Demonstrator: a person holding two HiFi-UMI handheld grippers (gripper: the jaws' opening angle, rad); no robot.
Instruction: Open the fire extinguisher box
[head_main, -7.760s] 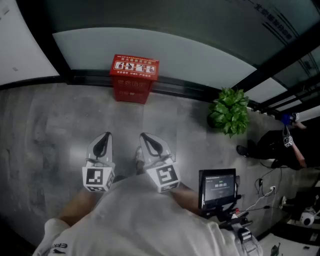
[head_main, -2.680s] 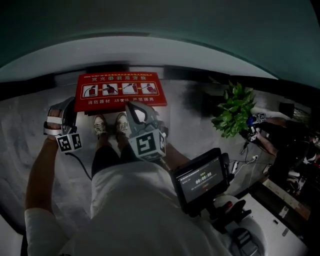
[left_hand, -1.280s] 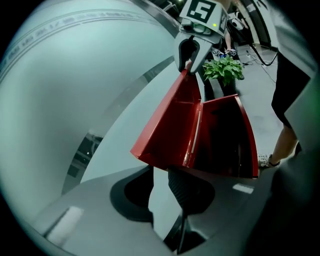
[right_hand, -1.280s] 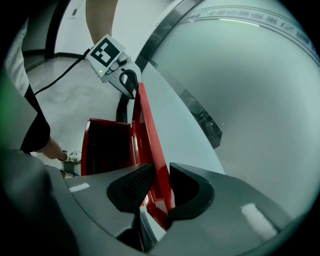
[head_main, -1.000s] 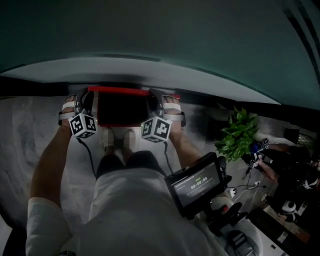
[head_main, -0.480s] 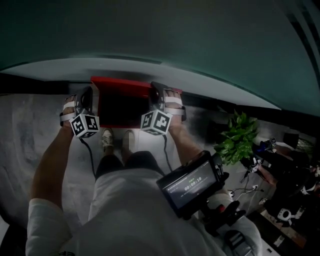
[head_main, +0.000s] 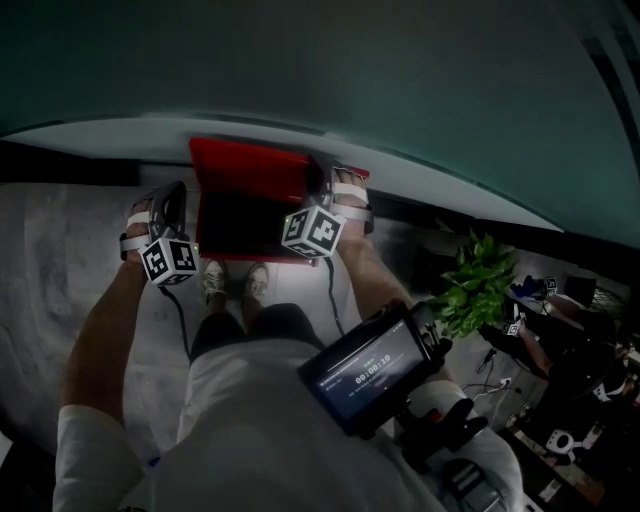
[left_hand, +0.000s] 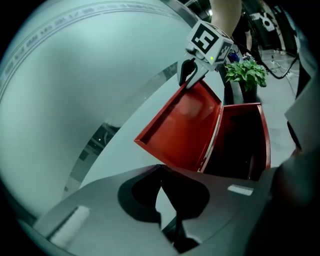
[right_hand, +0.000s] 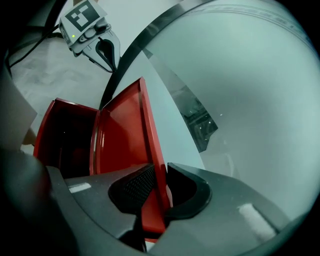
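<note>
Up goes the red lid (head_main: 255, 170) since a moment ago. The box (head_main: 240, 225) sits on the floor by the wall. The right gripper (right_hand: 159, 180) has just been closing and pinches the lid's edge (the side one). The left gripper (left_hand: 160, 175) is closed on nothing.

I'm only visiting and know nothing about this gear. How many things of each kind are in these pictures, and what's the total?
Red box: 1
Grippers: 2, the left gripper and the right gripper
Potted plant: 1
Screen: 1
Shoes: 2
Total: 7
</note>
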